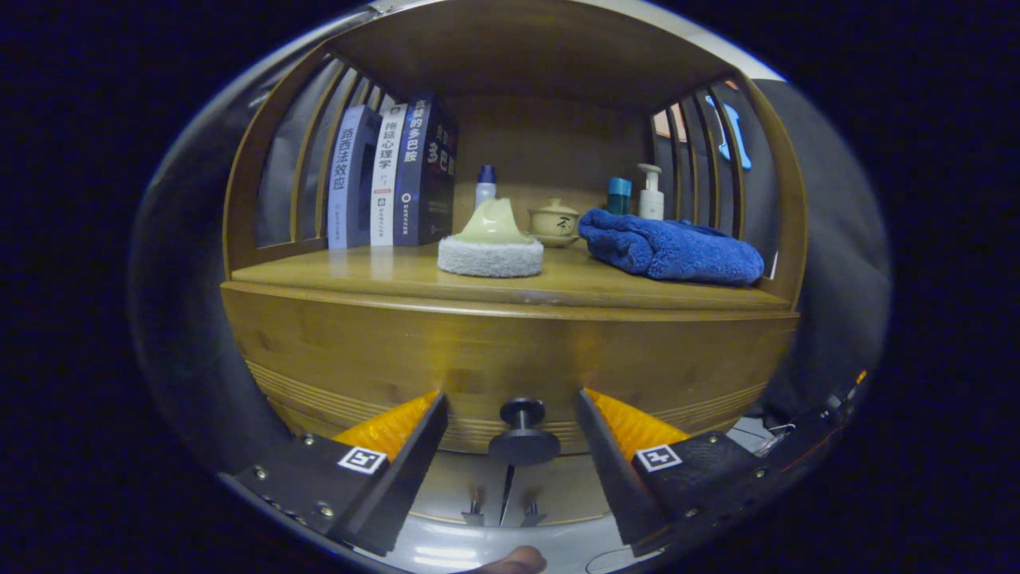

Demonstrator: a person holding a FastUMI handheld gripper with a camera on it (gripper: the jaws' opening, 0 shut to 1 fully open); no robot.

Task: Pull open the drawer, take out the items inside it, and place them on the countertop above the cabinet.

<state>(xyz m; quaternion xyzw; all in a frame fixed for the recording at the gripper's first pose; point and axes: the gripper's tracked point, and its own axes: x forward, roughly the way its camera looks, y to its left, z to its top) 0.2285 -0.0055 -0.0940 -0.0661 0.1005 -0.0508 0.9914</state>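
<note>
- The drawer knob [522,434], a dark round pull on a short stem, is taken as the landmark; it is seen on the front of the wooden drawer [510,359], which sits shut in the cabinet.
- The gripper [514,414] is held spread wide, with one finger to each side of the knob; the fingers [414,454] are seen apart from the knob, with clear gaps, so nothing is gripped.
- What lies inside the drawer cannot be told, since it is closed.
- Above the knob, the wooden countertop [382,275] over the cabinet is seen under a shelf roof.
- Straight above the knob, a round white pad with a pale green handle [490,243] is set on the countertop.
- Behind that, a small lidded tea bowl [555,222] and a white bottle with a blue cap [485,186] are seen.
- Above and right of the knob, a folded blue towel [669,249] is laid, with a teal-capped bottle [619,195] and a white pump bottle [650,193] behind it.
- Above and left of the knob, upright books [390,179] are stood against the slatted side.
- Below the knob, a fingertip of a person [514,562] is glimpsed.
</note>
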